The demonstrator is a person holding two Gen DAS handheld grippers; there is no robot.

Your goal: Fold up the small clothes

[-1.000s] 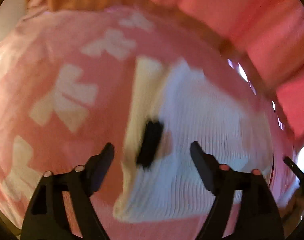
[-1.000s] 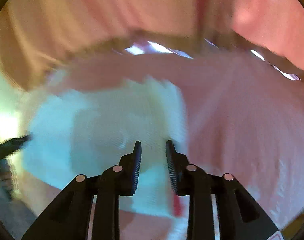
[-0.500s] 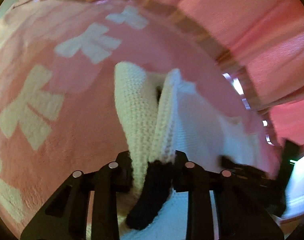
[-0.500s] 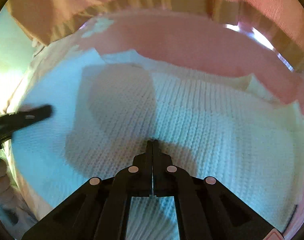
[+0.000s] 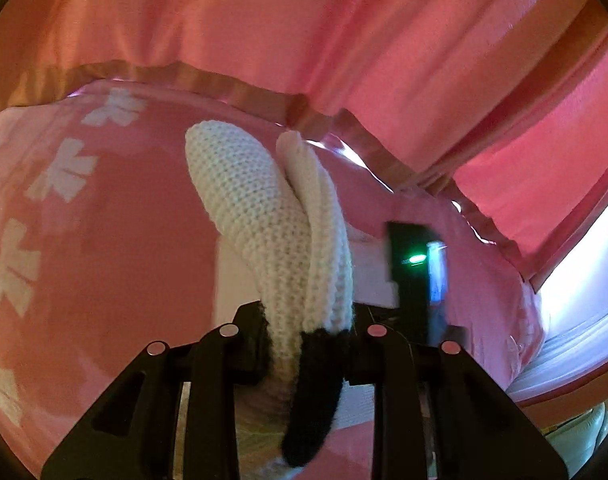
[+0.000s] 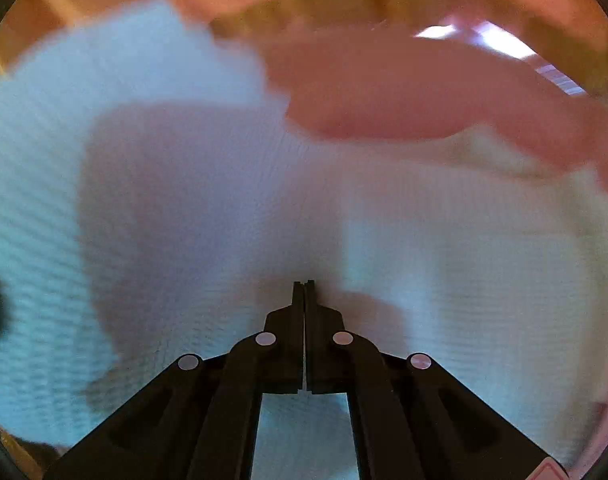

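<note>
left wrist view: left gripper (image 5: 306, 344) clamps the white knit garment (image 5: 271, 216) above the pink bed (image 5: 103, 240) — right gripper (image 6: 304, 292) pressed together, empty; fold barely begun.

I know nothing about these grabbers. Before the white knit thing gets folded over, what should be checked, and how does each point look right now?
1. Left gripper pinching the white knit garment by its black-trimmed edge: ok.
2. Pinched edge raised off the pink bedspread: ok.
3. Right gripper shut, tips together over the garment: ok.
4. Right tips actually pressing the knit down: cannot tell, blurred.
5. Right gripper's body behind the raised flap, possibly in the fold's way: cannot tell.
</note>
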